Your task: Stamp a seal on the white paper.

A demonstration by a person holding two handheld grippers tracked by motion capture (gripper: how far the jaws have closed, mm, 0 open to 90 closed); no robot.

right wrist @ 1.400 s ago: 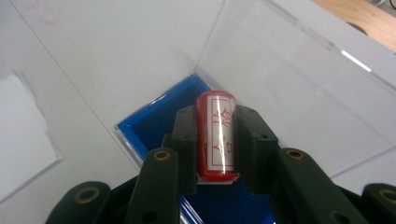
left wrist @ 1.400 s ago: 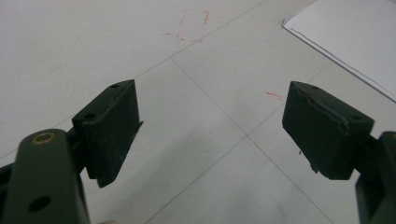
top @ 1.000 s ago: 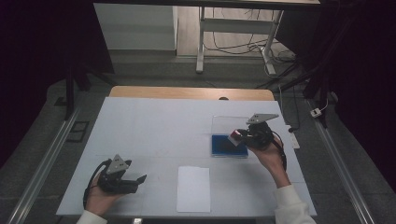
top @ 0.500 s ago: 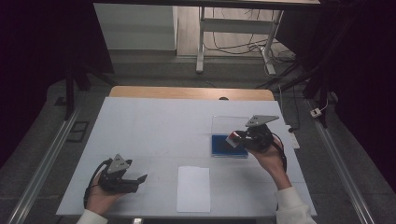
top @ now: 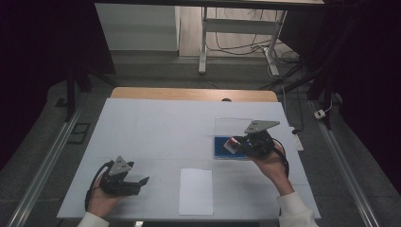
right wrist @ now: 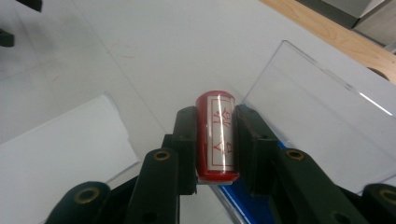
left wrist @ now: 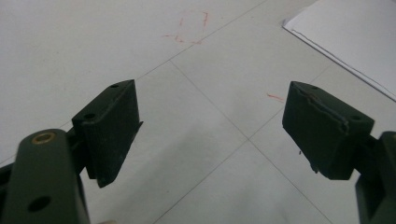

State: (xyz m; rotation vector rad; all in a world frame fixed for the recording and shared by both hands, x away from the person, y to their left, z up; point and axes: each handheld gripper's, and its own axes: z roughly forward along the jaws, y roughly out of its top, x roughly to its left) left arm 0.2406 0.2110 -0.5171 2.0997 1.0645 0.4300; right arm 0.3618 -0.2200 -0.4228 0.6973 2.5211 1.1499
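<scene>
Lifted slightly since the earlier frame, right gripper (right wrist: 214,135) clenches a red cylindrical stamp (right wrist: 215,135) above the blue ink pad (top: 227,150), right of centre; left gripper (left wrist: 210,135), jaws apart, rests near-left beside the white paper sheet (top: 196,191).

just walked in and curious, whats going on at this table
A person works at a white table with a tool in each hand. The right tool is shut on a red stamp, held above a blue tray with a clear lid. The left tool is open near a paper sheet.
</scene>
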